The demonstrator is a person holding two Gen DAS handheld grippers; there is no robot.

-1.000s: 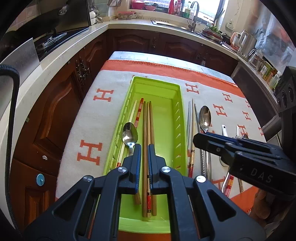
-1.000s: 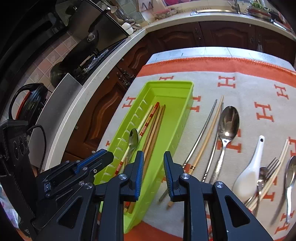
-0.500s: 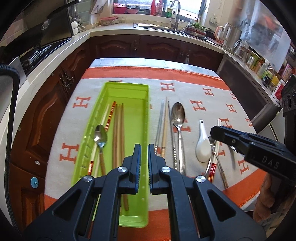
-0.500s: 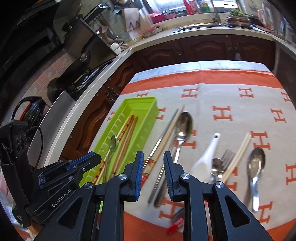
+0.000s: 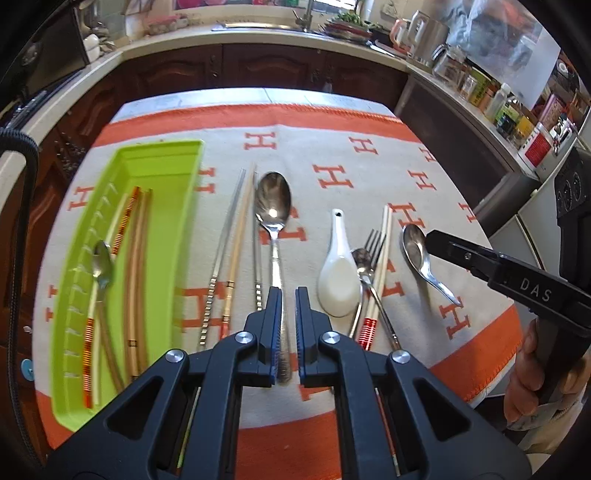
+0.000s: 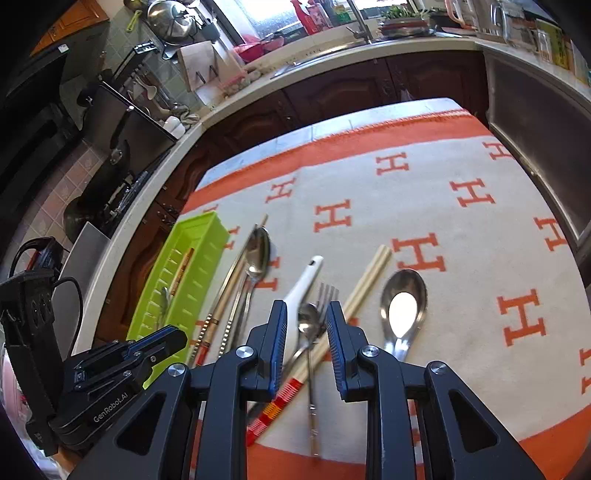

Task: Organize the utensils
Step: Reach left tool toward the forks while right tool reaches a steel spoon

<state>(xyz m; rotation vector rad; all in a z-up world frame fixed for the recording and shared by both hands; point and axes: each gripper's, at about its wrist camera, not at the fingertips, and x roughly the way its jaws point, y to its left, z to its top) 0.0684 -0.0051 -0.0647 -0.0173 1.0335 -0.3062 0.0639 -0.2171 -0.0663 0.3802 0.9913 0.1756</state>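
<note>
A green tray (image 5: 162, 170) (image 6: 207, 230) lies at the left of the cloth and holds several chopsticks and a small spoon (image 5: 101, 264). To its right lie metal and wooden chopsticks (image 5: 231, 243), a large steel spoon (image 5: 273, 203) (image 6: 256, 251), a white ceramic spoon (image 5: 338, 273) (image 6: 301, 284), a fork (image 5: 373, 243), pale chopsticks (image 5: 382, 258) (image 6: 365, 282) and a short steel spoon (image 5: 415, 245) (image 6: 402, 306). My left gripper (image 5: 287, 295) is slightly open and empty above the large spoon's handle. My right gripper (image 6: 306, 314) is open and empty above the fork and a small spoon (image 6: 308, 325).
An orange-bordered cloth with H marks (image 5: 369, 155) (image 6: 461, 221) covers the table. Dark wood cabinets and a counter with a sink (image 5: 258, 29) run behind. Jars and bottles (image 5: 517, 107) stand at the right. The right gripper's body (image 5: 517, 280) reaches in over the cloth's right edge.
Both grippers have moved right, away from the green tray. The left one now hangs over the large spoon's handle, the right one over the fork, with its jaws wider apart.
</note>
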